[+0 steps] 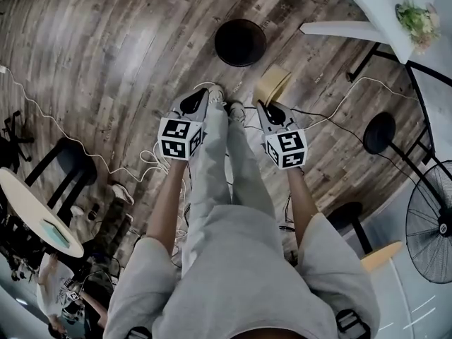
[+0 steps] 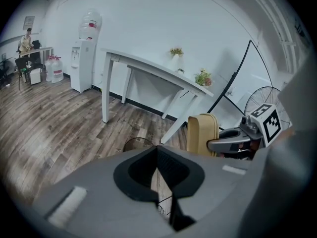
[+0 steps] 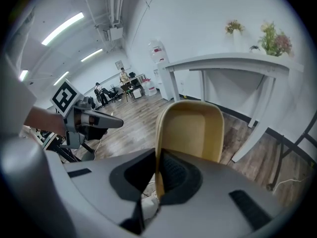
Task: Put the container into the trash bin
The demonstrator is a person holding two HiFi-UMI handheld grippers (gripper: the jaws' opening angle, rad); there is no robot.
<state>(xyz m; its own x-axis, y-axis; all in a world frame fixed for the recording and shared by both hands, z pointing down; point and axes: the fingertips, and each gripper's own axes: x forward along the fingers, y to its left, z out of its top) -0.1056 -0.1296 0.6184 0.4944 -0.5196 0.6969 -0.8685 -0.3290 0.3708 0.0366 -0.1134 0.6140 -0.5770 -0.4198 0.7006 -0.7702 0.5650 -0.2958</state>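
Note:
In the head view, a tan container [image 1: 272, 85] hangs above the wooden floor. My right gripper [image 1: 263, 106] is shut on its rim. In the right gripper view the container [image 3: 190, 130] stands upright with its open side facing me, one wall pinched between the pads of my right gripper [image 3: 158, 172]. The round black trash bin [image 1: 240, 42] sits on the floor just ahead of both grippers; its rim [image 2: 138, 143] shows past my left gripper [image 2: 157, 155]. My left gripper [image 1: 205, 94] is shut on nothing, beside the right one.
A white table [image 1: 381, 6] with a flower pot [image 1: 418, 20] stands at the right. A black stool [image 1: 379, 133] and a standing fan [image 1: 431, 224] are at the right. A round table [image 1: 35, 210] and white cables [image 1: 42, 111] lie to the left.

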